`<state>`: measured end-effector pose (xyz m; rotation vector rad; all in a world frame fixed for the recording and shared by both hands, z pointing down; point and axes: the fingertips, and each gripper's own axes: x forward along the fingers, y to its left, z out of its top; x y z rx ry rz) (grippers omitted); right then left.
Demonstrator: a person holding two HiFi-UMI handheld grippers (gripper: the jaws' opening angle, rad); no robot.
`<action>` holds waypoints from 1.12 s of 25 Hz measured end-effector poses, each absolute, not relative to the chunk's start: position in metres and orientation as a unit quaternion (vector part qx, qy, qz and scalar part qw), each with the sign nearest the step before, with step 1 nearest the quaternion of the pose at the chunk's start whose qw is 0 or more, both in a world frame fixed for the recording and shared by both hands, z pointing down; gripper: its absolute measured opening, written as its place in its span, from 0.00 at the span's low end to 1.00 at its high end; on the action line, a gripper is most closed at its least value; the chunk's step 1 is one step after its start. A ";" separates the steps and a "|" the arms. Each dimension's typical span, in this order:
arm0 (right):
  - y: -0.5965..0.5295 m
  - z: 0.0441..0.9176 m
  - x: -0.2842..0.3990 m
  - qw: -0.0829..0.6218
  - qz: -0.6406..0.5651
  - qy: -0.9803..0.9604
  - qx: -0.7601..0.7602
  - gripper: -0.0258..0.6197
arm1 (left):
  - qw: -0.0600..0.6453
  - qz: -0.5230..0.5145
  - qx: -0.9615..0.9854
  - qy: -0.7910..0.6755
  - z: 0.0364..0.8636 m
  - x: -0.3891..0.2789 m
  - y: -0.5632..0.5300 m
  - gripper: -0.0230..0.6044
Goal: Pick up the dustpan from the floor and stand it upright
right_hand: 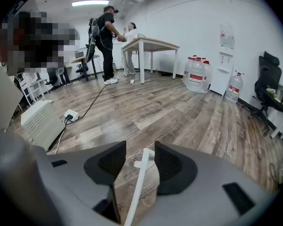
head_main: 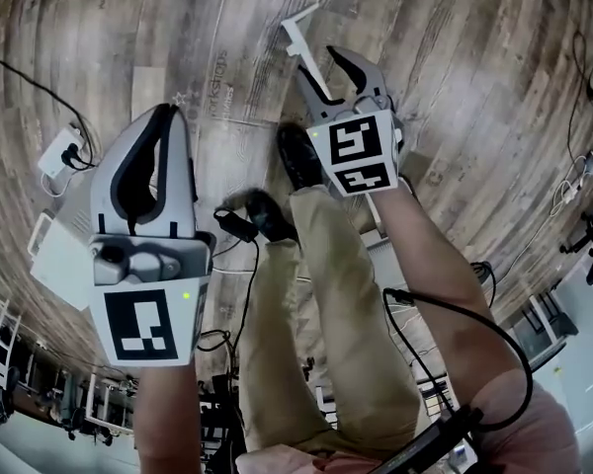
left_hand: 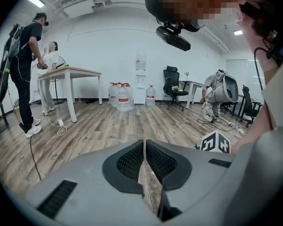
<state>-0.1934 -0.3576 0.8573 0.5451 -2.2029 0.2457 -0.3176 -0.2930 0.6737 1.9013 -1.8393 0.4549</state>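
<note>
Right gripper [head_main: 324, 72] fingers apart, white dustpan handle [head_main: 298, 30] between them — left gripper [head_main: 166, 117] fingers together.

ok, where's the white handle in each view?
Head view: white handle top centre, at the tips of the right gripper.
Left gripper view: not in it.
Right gripper view: handle bottom centre, between the open jaws.
Shared landmark: white power strip, left edge in head view, left of centre in right gripper view.

Floor [head_main: 474, 97] ahead open — white box [head_main: 51, 261], cable [head_main: 20, 73] left.
</note>
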 end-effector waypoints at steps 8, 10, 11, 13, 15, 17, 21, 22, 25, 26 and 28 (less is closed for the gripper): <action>-0.359 0.923 -0.199 0.448 0.100 -0.864 0.206 0.35 | 0.234 0.164 0.694 -0.661 0.715 -0.321 -0.297 0.07; -0.359 0.938 -0.197 0.456 0.102 -0.860 0.207 0.35 | 0.235 0.164 0.692 -0.663 0.722 -0.324 -0.297 0.07; -0.360 0.946 -0.196 0.460 0.103 -0.857 0.206 0.35 | 0.234 0.163 0.690 -0.665 0.725 -0.327 -0.298 0.07; -0.361 0.961 -0.197 0.470 0.103 -0.853 0.201 0.36 | 0.232 0.158 0.688 -0.669 0.729 -0.330 -0.300 0.08; -0.360 0.977 -0.198 0.481 0.100 -0.849 0.193 0.36 | 0.229 0.158 0.689 -0.669 0.735 -0.332 -0.301 0.08; -0.358 0.992 -0.198 0.492 0.100 -0.845 0.186 0.36 | 0.229 0.160 0.690 -0.667 0.741 -0.333 -0.301 0.08; -0.358 1.018 -0.199 0.510 0.103 -0.835 0.179 0.37 | 0.231 0.158 0.688 -0.669 0.749 -0.338 -0.300 0.07; -0.358 1.023 -0.199 0.514 0.103 -0.833 0.179 0.36 | 0.232 0.159 0.688 -0.669 0.751 -0.338 -0.299 0.08; -0.358 1.036 -0.201 0.523 0.106 -0.825 0.183 0.36 | 0.233 0.162 0.688 -0.668 0.757 -0.340 -0.295 0.08; -0.359 1.040 -0.202 0.525 0.106 -0.824 0.184 0.36 | 0.233 0.162 0.688 -0.668 0.758 -0.340 -0.293 0.08; -0.359 1.043 -0.203 0.528 0.105 -0.822 0.186 0.37 | 0.235 0.160 0.689 -0.667 0.761 -0.340 -0.292 0.08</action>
